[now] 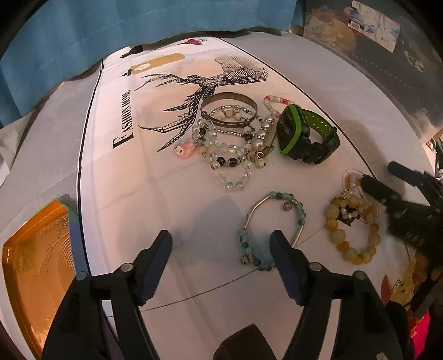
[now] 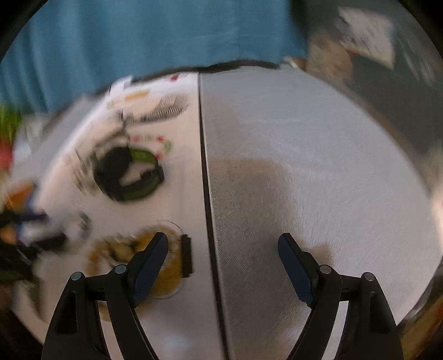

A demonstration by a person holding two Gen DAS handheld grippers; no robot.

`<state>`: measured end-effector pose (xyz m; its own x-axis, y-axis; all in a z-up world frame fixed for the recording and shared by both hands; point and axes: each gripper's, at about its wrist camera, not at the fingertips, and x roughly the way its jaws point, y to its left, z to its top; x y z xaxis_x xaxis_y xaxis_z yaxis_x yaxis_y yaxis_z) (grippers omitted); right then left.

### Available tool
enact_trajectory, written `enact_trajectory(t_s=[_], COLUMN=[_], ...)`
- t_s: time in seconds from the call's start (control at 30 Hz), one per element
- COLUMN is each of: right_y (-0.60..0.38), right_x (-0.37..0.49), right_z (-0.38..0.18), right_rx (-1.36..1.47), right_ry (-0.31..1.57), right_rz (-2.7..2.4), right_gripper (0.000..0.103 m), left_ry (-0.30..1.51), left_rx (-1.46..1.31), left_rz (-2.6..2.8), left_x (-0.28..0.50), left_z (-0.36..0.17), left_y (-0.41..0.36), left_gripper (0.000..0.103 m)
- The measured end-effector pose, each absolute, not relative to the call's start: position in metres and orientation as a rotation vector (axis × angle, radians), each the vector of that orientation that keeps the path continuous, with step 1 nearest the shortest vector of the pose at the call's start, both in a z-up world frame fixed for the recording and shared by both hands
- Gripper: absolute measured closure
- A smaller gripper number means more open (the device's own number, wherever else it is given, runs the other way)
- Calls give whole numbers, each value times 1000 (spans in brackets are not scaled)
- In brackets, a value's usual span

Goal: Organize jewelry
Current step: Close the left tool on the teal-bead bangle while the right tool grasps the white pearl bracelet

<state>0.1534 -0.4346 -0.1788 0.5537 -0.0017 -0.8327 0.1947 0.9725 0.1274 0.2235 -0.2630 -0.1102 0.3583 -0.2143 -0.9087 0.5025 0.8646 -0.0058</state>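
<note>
In the left wrist view a heap of bead bracelets and a metal bangle point(image 1: 229, 110) lies mid-cloth, with a green and black watch point(image 1: 306, 134) to its right. A teal bead bracelet point(image 1: 272, 229) lies just ahead of my open, empty left gripper point(image 1: 221, 246); its right finger overlaps the bracelet's near edge. A yellow bead bracelet point(image 1: 351, 221) lies at the right, where my right gripper point(image 1: 384, 180) shows open beside it. The right wrist view is blurred: my right gripper point(image 2: 223, 249) is open and empty, the yellow beads point(image 2: 121, 252) by its left finger, the watch point(image 2: 130, 174) beyond.
An orange tray point(image 1: 36, 271) sits at the left edge of the white printed cloth point(image 1: 138, 180). Blue fabric point(image 1: 138, 25) hangs behind the table. Dark clutter with paper labels point(image 1: 373, 33) stands at the back right. Grey cloth point(image 2: 304, 166) covers the table's right part.
</note>
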Motion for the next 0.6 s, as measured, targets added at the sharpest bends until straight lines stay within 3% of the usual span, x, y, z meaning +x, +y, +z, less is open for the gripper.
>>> enact_trajectory(t_s=[0.13, 0.17, 0.2, 0.23, 0.27, 0.4, 0.6], right_y=[-435, -435, -432, -422, -415, -422, -445], right_x=[153, 152, 152, 152, 151, 152, 139], right_z=[-181, -179, -176, -173, -171, -164, -106], right_rx=[208, 227, 208, 180, 147, 244, 259], right_ry=[973, 972, 964, 958, 962, 973, 846], right_rz=[-100, -81, -54, -1, 10, 17, -31], right_gripper=[26, 40, 71, 89, 97, 97, 97], left_ry=[1112, 1110, 1101, 1085, 1099, 1096, 994], left_rx=[288, 289, 292, 302, 305, 244, 165], left_rz=[-469, -475, -491, -517, -549, -590, -590], left_x=[224, 223, 221, 218, 217, 213, 202], left_z=[-111, -110, -109, -106, -105, -91, -42], left_y=[-263, -264, -265, -268, -271, -267, -243], left_gripper=[30, 36, 62, 78, 96, 99, 99])
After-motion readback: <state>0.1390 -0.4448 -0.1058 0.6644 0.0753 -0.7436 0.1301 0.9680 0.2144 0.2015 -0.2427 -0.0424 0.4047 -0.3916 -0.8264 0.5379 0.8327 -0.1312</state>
